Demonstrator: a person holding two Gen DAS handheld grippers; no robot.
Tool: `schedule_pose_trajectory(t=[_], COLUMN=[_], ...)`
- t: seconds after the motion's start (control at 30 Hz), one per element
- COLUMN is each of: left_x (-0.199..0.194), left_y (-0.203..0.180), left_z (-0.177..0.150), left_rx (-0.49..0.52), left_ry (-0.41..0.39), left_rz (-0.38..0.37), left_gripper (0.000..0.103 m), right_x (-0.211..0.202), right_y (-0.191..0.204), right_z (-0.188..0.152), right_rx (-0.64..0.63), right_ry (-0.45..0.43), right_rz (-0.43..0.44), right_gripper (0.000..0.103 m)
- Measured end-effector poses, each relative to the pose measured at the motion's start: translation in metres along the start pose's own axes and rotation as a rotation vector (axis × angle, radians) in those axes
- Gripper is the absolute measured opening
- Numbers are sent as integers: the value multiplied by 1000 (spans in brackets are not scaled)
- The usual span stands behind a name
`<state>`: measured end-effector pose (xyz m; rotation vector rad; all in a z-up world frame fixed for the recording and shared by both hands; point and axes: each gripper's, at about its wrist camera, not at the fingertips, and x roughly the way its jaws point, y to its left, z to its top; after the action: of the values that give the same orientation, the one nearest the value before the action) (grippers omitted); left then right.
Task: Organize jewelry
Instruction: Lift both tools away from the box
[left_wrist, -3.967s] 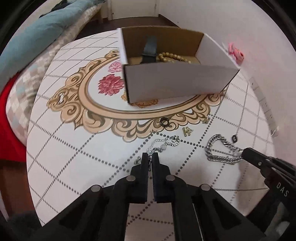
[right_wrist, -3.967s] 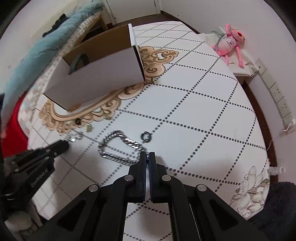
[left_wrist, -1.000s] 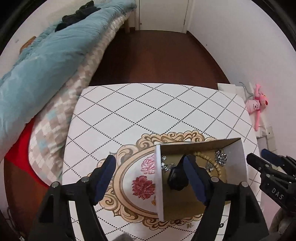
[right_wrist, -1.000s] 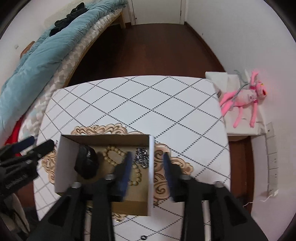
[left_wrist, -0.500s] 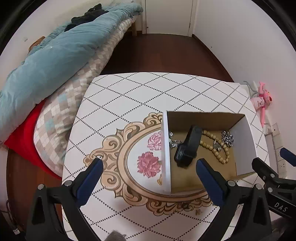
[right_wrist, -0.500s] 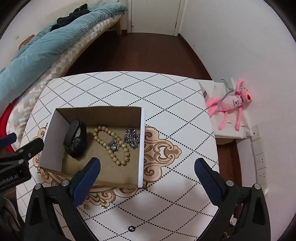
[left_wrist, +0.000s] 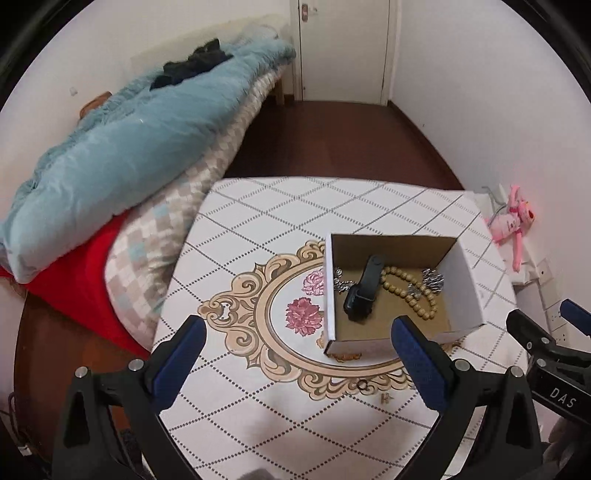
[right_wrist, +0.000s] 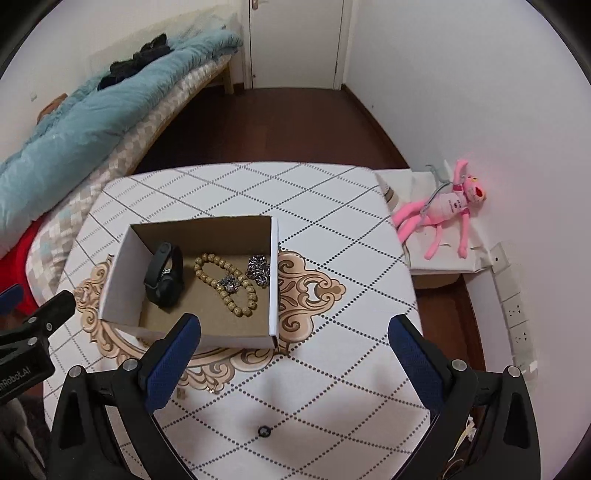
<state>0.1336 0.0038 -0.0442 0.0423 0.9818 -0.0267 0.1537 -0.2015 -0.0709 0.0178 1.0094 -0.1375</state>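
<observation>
left gripper (left_wrist: 299, 347): spread wide, nothing held, "nRobot.AI" read on it | right gripper (right_wrist: 295, 347): spread wide, nothing held, "DAS" read | box (right_wrist: 273, 280): watch (right_wrist: 164, 275), beads (right_wrist: 225, 284), chain (right_wrist: 258, 269) contained

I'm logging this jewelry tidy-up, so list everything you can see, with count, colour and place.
open cardboard box: one, white outside, brown inside, on the table
black smart wristband: one, inside box, left part
tan wooden bead bracelet: one, inside box, middle
heavy silver chain: one, inside box, against the right wall
thin silver chain: one, inside box, beside the wristband
small black ring: one, on the table, near edge
white diamond-patterned table: one, gold ornament at centre
pink plush toy: one, right of the table
teal duvet: one, on the bed, left
left tongs: open, empty
right tongs: open, empty
</observation>
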Motion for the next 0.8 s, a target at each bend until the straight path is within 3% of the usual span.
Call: schedule_pose_trajectory(t=[0.23, 0.43, 0.7, 0.8], left_x=[-51, -79, -104, -102], left_y=[-5, -10, -10, -9], left_z=[-4, -12, -17, -19], left_rx=[17, 44, 35, 33], left_ry=[-75, -95, -122, -125], left_rz=[-28, -56, -79, -49], left_gripper=[102, 102, 102, 102], right_x=[-57, -95, -126, -127], right_y=[-4, -9, -15, -15], right_z=[-7, -15, -27, -31], right_rx=[13, 20, 42, 48], right_ry=[-102, -155, -182, -172], right_rz=[0, -18, 3, 19], right_gripper=[103, 103, 103, 103])
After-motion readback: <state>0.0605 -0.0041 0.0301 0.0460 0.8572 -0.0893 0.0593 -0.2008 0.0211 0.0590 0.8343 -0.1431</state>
